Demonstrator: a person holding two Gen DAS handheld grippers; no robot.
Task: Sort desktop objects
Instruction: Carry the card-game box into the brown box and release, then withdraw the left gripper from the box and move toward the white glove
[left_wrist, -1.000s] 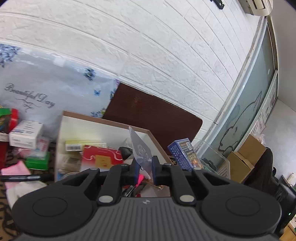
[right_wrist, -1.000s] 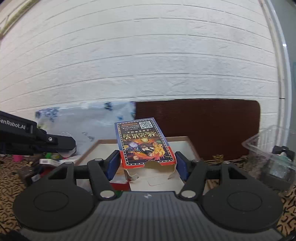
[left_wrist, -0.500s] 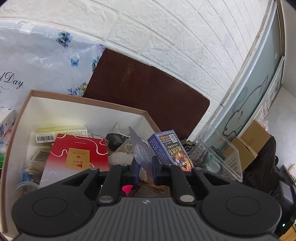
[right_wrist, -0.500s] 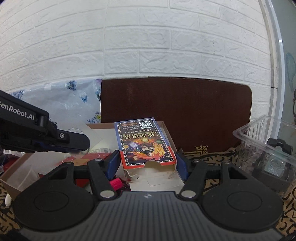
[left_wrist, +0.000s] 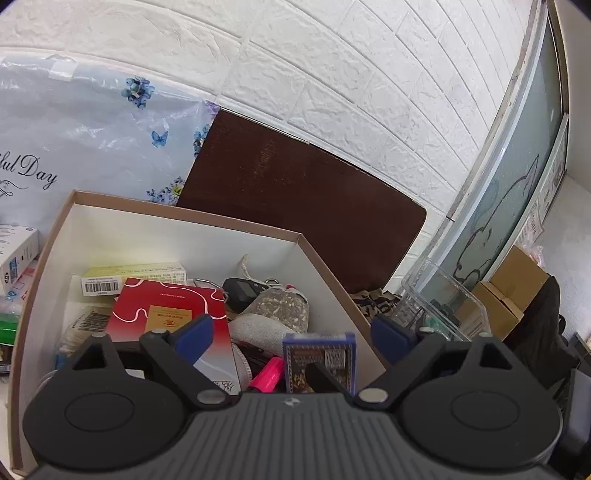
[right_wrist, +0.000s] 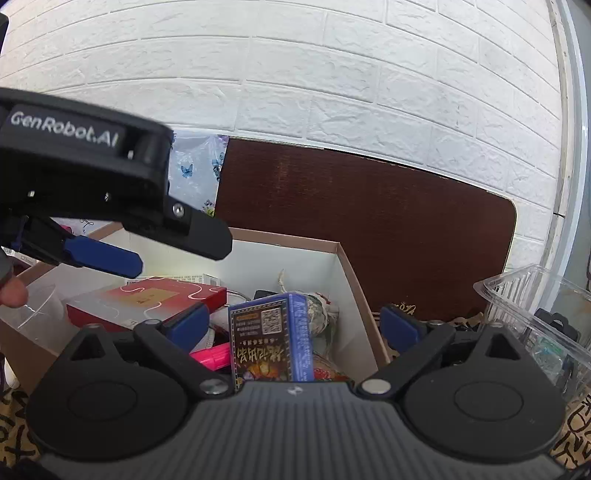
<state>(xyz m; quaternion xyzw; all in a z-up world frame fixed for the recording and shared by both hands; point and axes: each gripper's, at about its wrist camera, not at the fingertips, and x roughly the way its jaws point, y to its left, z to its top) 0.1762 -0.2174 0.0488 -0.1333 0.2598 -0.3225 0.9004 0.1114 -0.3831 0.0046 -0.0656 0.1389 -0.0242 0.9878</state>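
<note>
Drop step: both grippers, left & right, over cardboard box, fingers opening, gripping nothing. Card pack lay inside box, near its right wall. Next: pull back, fetch another item off counter.

A white brick wall fills the background. A dark brown board leans against it at 12 o'clock, and a flowered plastic bag at 10 o'clock. Brown cartons and a frosted window sit at 3 o'clock.
</note>
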